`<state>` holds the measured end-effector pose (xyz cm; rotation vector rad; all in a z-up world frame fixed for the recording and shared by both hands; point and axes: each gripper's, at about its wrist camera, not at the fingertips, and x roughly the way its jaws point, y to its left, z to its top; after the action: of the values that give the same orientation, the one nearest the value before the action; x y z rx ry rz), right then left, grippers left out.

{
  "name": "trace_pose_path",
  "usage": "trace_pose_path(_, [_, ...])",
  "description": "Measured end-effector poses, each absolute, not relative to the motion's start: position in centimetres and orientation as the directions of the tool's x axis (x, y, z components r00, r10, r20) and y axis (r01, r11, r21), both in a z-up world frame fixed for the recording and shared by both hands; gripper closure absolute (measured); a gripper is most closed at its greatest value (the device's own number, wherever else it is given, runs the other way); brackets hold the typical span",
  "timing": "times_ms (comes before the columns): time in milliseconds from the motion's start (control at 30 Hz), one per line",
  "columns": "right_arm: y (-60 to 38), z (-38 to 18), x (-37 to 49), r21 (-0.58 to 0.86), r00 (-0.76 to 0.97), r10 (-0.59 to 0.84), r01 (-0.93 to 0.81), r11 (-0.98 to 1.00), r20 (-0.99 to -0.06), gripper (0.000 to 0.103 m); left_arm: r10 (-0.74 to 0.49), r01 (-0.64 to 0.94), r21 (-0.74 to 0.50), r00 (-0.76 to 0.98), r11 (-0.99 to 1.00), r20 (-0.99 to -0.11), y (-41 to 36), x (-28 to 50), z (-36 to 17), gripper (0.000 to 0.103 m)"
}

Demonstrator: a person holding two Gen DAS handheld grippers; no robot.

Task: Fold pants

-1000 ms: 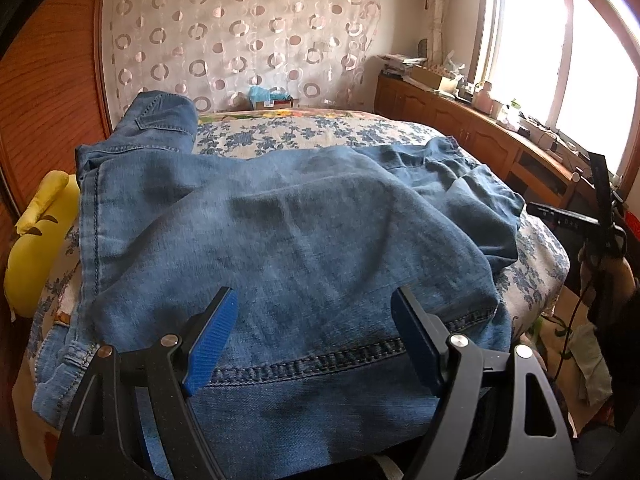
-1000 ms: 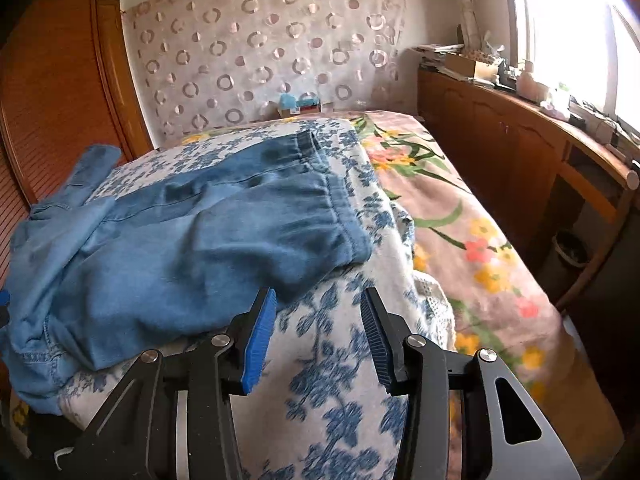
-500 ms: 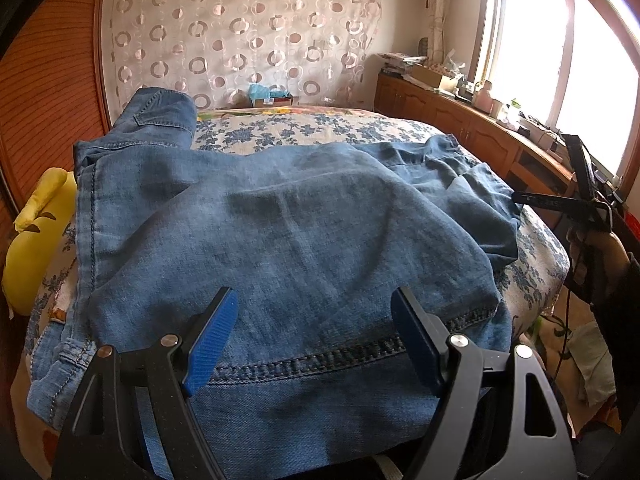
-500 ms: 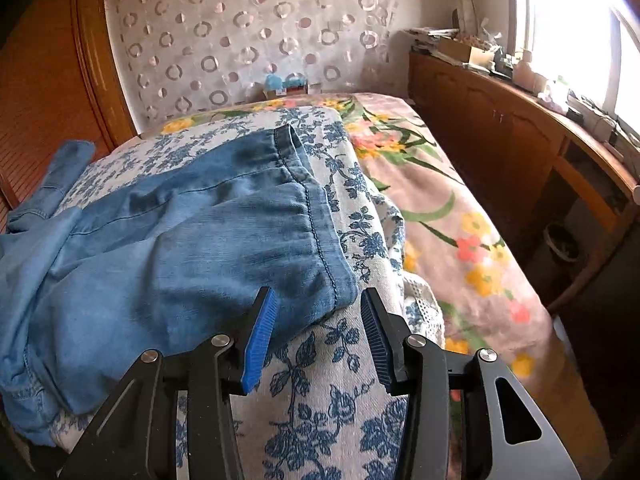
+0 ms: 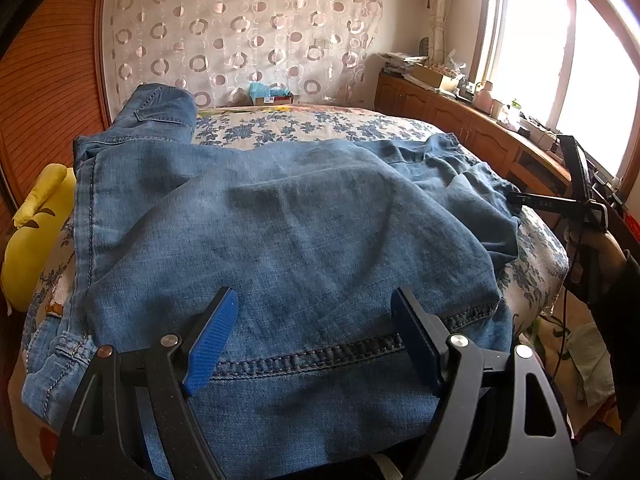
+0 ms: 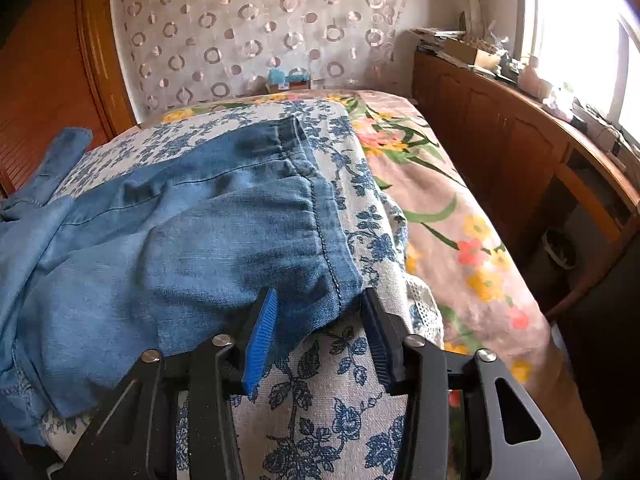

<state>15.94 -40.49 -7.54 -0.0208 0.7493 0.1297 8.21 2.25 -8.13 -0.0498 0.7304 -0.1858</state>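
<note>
pants spread out, folding barely begun

denim pants [image 5: 280,220] lie rumpled across the bed [image 6: 320,400]. left gripper [image 5: 312,336] hovers wide over the hem. right gripper [image 6: 316,332] has been narrowing around a leg cuff [image 6: 332,256], not yet pinching. no fold shows.

The near half of the bed was covered by spread denim pants [image 5: 280,220], leaving no bare bedding before the left gripper [image 5: 314,334], whose wide-set jaws were hung over the stitched hem. Bare blue-flowered bedspread [image 5: 312,128] was seen only in the upper middle of the left wrist frame. The left edge was blocked by a yellow plush toy [image 5: 32,232] and a wooden slatted wall [image 5: 44,92]. In the right wrist frame, the cuff corner lay between the just-closing jaws of the right gripper [image 6: 316,316], and it could not be told whether it was pinched. Open pink floral sheet [image 6: 460,232] was left at centre right, bounded by a wooden cabinet [image 6: 520,152] with a cluttered top.
</note>
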Motion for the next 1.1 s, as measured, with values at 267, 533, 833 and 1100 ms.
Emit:
trace_pose_path(267, [-40.1,-4.6,13.7,0.047,0.771,0.196,-0.212,0.976,-0.605,0.095,-0.182,0.14,-0.117,0.743,0.983,-0.643,2.9,7.8,-7.5,0.024])
trace_pose_path(533, [-36.8,3.1,9.8,-0.001,0.824,0.314,-0.356,0.934,-0.471,0.096,-0.178,0.117,-0.14,0.784,0.983,-0.595,4.4,6.4,-5.5,0.024])
trace_pose_path(833, [-25.7,8.5,5.8,-0.079,0.75,0.542,-0.61,0.789,-0.379,0.096,-0.145,0.076,-0.147,0.825,0.986,-0.547,7.5,3.9,-3.3,0.024])
trace_pose_path(1100, [-17.9,7.4,4.6,-0.086,0.632,0.64,-0.738,0.669,-0.437,0.071,-0.114,0.031,-0.16,0.831,0.987,-0.544,10.1,3.3,-3.2,0.024])
